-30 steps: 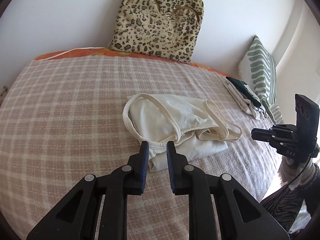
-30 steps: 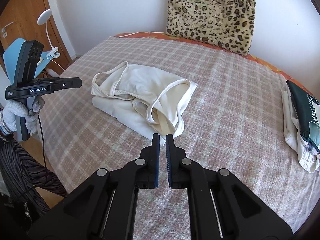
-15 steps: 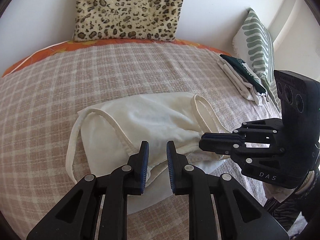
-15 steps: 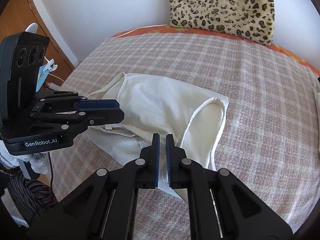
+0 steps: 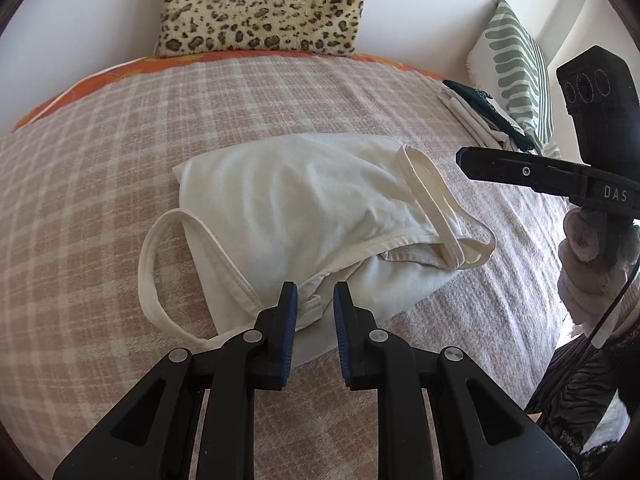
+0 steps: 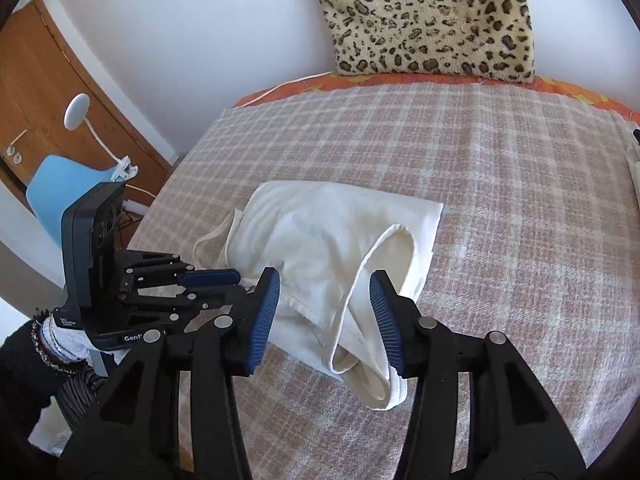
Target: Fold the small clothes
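A cream strappy top (image 5: 304, 216) lies partly folded on the checked bedspread (image 5: 100, 168); it also shows in the right wrist view (image 6: 332, 248). My left gripper (image 5: 314, 300) is slightly open, its tips right at the top's near hem, nothing gripped. One strap loop (image 5: 160, 264) lies loose to its left. My right gripper (image 6: 324, 296) is wide open, its jaws straddling the strap loop (image 6: 372, 320) at the top's near right end. The right gripper shows at the right of the left wrist view (image 5: 520, 170), and the left gripper in the right wrist view (image 6: 208, 280).
A leopard-print cushion (image 5: 260, 4) leans on the wall at the back. Folded clothes (image 5: 484, 116) and a green striped pillow (image 5: 520, 72) sit at the bed's right. A wooden door (image 6: 36, 92), a white lamp (image 6: 76, 112) and a blue chair (image 6: 60, 188) stand left of the bed.
Both grippers moved in close to the top's near edge. The right gripper went from shut to wide open around the strap. The left gripper opened slightly.
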Motion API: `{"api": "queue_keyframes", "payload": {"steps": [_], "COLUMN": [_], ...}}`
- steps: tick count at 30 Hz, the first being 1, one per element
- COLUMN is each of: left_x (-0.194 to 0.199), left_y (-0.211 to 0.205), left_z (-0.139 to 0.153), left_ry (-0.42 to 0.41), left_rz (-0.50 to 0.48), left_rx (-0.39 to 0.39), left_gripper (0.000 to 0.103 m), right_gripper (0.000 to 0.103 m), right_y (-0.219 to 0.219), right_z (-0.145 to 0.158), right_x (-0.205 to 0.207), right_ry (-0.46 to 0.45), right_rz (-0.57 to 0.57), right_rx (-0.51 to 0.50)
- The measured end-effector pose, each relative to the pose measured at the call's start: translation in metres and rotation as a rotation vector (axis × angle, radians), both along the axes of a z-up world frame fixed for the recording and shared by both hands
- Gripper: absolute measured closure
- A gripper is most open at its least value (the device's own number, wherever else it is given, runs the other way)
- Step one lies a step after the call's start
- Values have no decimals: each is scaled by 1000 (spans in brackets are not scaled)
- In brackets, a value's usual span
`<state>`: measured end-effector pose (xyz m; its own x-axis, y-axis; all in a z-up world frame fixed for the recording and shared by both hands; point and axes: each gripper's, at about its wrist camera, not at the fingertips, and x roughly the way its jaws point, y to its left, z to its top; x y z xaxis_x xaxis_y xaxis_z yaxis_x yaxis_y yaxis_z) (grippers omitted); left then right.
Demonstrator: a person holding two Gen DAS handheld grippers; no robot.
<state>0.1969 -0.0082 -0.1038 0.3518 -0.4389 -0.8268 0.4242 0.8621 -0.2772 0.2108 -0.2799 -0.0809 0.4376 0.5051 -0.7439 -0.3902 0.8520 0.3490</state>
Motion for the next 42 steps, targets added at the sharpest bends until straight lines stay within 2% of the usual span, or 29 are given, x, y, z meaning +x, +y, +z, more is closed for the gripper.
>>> {"api": "queue_keyframes", "payload": {"steps": [4,7,11,14,19,20,22,23,25,27,31,33,35,37,39,41,42], "left_x": [2,10,13,10,9,9,8,7,3,0,-3,-9,-21,-32,-39,-46,-49], "left_y": [-15,-34,-52,-59,-56,-56,-58,-59,-62,-61,-54,-50,-43,-31,-14,4,12], "left_z": [14,13,7,0,-6,-6,-8,-10,-15,-18,-16,-14,-6,3,13,22,25], "left_ry": [-64,-71,-65,-62,-43,-39,-31,-26,-23,-32,-7,18,-1,-7,-6,-24,-32], "left_rz": [-1,-24,-50,-75,-74,-75,-83,-91,-110,-119,-116,-116,-117,-88,-30,28,61], "left_rx": [-43,-50,-62,-41,-49,-53,-50,-49,-31,-25,-53,-68,-65,-78,-105,-132,-142], "left_gripper": [86,86,86,86,86,86,86,86,86,86,86,86,84,82,75,72,64], "right_gripper": [53,61,63,63,63,71,97,98,99,100,100,100,100,100,99,90,86], "right_y": [-14,-3,-4,-23,-29,-29,-28,-26,-22,-23,-26,-29,-31,-33,-35,-37,-39], "right_z": [3,0,-14,-25,-46,-50,-54,-53,-51,-54,-58,-55,-49,-40,-34,-30,-29], "right_x": [31,47,65,78,95,97,99,99,100,102,104,100,95,88,84,79,77], "right_ry": [30,46,66,121,200,213,229,213,173,172,158,154,153,140,132,127,127], "right_rz": [-82,-78,-160,-241,-243,-233,-220,-221,-238,-265,-304,-311,-297,-284,-270,-263,-264], "right_rx": [77,45,-65,-45,-10,21,61,52,1,-3,-59,-51,-24,-6,4,7,11]}}
